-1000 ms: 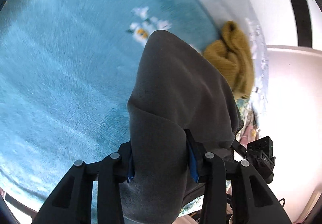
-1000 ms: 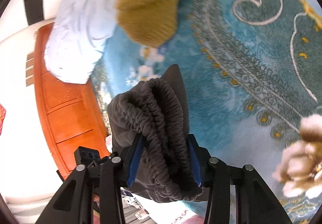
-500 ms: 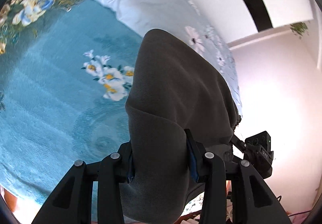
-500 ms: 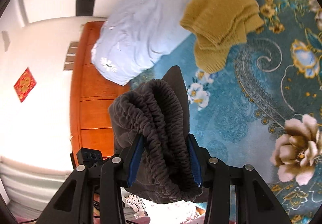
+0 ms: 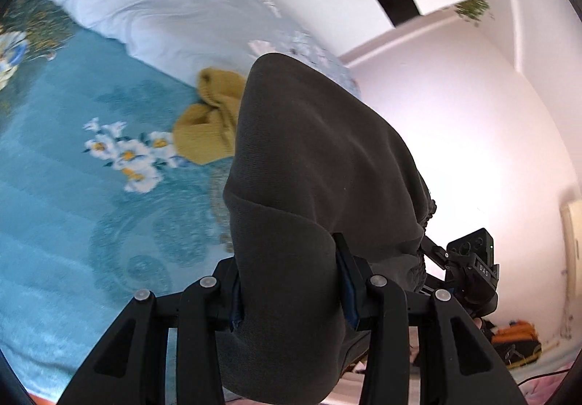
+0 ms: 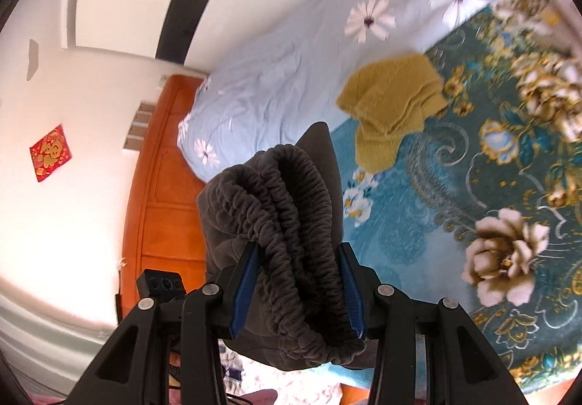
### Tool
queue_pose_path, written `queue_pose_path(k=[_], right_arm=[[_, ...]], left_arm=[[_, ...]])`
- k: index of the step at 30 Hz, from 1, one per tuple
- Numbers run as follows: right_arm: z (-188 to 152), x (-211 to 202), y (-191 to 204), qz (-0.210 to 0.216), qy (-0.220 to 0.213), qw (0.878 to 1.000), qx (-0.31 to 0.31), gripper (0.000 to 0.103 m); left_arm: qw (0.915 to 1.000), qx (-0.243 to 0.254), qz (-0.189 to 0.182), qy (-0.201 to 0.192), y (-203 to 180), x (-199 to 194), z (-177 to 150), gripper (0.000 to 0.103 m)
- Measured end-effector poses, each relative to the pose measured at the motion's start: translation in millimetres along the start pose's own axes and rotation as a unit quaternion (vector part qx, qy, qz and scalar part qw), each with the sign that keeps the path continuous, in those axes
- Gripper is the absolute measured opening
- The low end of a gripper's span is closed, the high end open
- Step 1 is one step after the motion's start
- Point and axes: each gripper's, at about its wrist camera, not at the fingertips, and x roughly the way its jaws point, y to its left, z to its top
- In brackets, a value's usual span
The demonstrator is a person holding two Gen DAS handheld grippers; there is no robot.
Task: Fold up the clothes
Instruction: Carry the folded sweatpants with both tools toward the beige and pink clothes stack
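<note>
A folded dark grey garment [image 5: 313, 186] is held up in the air between both grippers. My left gripper [image 5: 289, 281] is shut on its smooth folded end. My right gripper [image 6: 296, 285] is shut on its bunched elastic waistband [image 6: 291, 223]. The right gripper's body also shows in the left wrist view [image 5: 473, 266], just beyond the cloth. A folded mustard-yellow knit garment [image 6: 393, 103] lies on the teal floral blanket [image 6: 454, 223] near the pillow; it also shows in the left wrist view [image 5: 207, 128].
A pale blue flowered pillow [image 6: 291, 77] lies along the head of the bed, white in the left wrist view [image 5: 145, 4]. An orange wooden headboard [image 6: 160, 208] stands behind it. White wall and wardrobe doors lie beyond.
Both grippers have lifted and tilted up with the grey garment still held. The views have swung from the blanket towards the pillow and walls. The yellow garment now looks farther off.
</note>
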Motion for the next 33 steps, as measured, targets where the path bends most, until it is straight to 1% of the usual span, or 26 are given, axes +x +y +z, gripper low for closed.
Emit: queue_pose_path(k=[3,6,9,12,15,19,23,26,29,31,33], right_arm=[[-17,-27,4,-0.016,-0.034,0.999,0.007,0.046],[-34,-53,0,-0.034,-0.060,0.997,0.031,0.046],[-47,-74,-3,-0.056,-0.081,0.994,0.051,0.046],[-53,-89,-6,-0.070,-0.100,0.990,0.063,0.046],[-49,-104,-7,-0.076,-0.117,0.988,0.066,0.045],[-37,-123,-12,-0.072,-0.132,0.987,0.058,0.045],[-22,-142,-34,-0.061,-0.138,0.987,0.060,0.045],[-6,-157,-63,-0.050,-0.135,0.987,0.066,0.045],[22,-179,-103,-0.036,-0.124,0.990,0.063,0.045],[41,-195,-131,-0.027,-0.116,0.991,0.062,0.045],[69,-218,-164,-0.024,-0.103,0.992,0.066,0.045]], left_arm=[[0.9993,0.023,-0.027,0.015,-13,4,-2,0.043],[0.9972,0.040,-0.050,0.038,-24,18,-9,0.043],[0.9953,0.048,-0.062,0.058,-35,29,-13,0.043],[0.9931,0.060,-0.071,0.071,-50,42,-15,0.042],[0.9910,0.075,-0.081,0.077,-69,51,-12,0.042],[0.9898,0.087,-0.087,0.073,-90,69,-8,0.042],[0.9894,0.097,-0.080,0.072,-118,93,-8,0.042],[0.9899,0.102,-0.067,0.073,-142,121,-12,0.042],[0.9911,0.101,-0.052,0.069,-168,155,-12,0.042],[0.9927,0.095,-0.039,0.062,-191,187,-14,0.042],[0.9942,0.080,-0.027,0.066,-215,218,-22,0.042]])
